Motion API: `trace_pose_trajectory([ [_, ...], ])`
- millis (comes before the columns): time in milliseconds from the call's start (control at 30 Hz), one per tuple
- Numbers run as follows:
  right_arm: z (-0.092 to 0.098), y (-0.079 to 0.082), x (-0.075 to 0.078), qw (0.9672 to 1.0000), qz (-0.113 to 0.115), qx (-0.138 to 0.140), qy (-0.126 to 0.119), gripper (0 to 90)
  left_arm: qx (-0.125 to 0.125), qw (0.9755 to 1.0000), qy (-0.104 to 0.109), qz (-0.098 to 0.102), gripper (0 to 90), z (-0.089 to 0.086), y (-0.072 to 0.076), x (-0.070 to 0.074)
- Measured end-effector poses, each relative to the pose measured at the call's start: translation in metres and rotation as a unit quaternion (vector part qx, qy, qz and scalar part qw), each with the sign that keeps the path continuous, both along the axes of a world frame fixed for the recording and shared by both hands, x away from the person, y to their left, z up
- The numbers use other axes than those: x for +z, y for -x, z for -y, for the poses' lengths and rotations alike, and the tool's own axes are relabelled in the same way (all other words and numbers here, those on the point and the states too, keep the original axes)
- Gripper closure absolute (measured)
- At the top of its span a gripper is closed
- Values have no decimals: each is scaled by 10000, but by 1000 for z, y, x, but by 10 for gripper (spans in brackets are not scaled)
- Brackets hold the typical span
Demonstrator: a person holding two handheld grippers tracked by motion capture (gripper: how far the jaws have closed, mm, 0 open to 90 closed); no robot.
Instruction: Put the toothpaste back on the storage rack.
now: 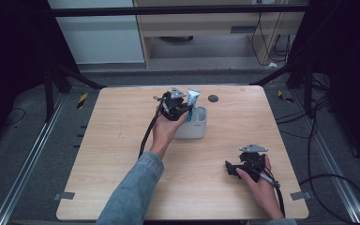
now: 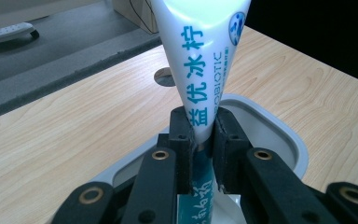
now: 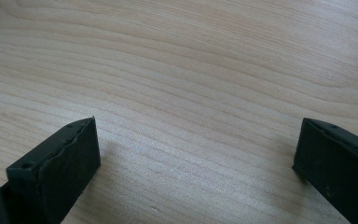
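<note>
A white and teal toothpaste tube [image 2: 204, 70] stands upright over the white oval container [image 2: 279, 130], its flat crimped end up. My left gripper [image 2: 202, 133] is shut on the tube's lower part, both pads pressing its sides. In the high view the left gripper [image 1: 180, 110] holds the tube [image 1: 192, 99] at the container [image 1: 198, 127] near the table's middle back. My right gripper [image 1: 236, 168] rests low over the table at the front right, held in a hand. Its two black jaws stand wide apart in the right gripper view [image 3: 196, 154], with bare wood between them.
The wooden table [image 1: 122, 154] has a small dark round hole [image 1: 213, 98] behind the container. Dark floor, metal rails and cables surround the table. A cable trails from each gripper toward the front edge.
</note>
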State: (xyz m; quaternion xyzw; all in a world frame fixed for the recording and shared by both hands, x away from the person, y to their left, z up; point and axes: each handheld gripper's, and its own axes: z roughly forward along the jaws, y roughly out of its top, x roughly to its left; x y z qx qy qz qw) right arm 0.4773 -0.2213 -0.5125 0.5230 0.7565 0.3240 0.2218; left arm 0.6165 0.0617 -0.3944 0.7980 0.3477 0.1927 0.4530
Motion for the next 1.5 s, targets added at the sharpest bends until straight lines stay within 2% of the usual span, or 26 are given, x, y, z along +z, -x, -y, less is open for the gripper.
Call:
trace_pose_trajectory([
  [367, 0, 0, 0, 10000, 1, 4, 13, 4, -23, 9999, -108, -41, 792, 0, 3, -6],
  [600, 0, 0, 0, 10000, -1, 4, 13, 5, -80, 9998, -202, 16, 791, 2, 8, -4],
  [933, 0, 0, 0, 10000, -1, 3, 12, 4, -63, 9998, -178, -16, 790, 4, 7, -5],
  [1233, 0, 0, 0, 10000, -6, 2, 1, 4, -7, 9997, -180, -150, 787, 5, 5, -3],
  [1333, 0, 0, 0, 10000, -1, 0, 2, 4, 16, 9995, -232, -217, 786, 7, 4, -1],
  [1500, 0, 0, 0, 10000, -1, 1, 5, 4, 17, 9991, -369, -218, 785, 12, 2, 1],
])
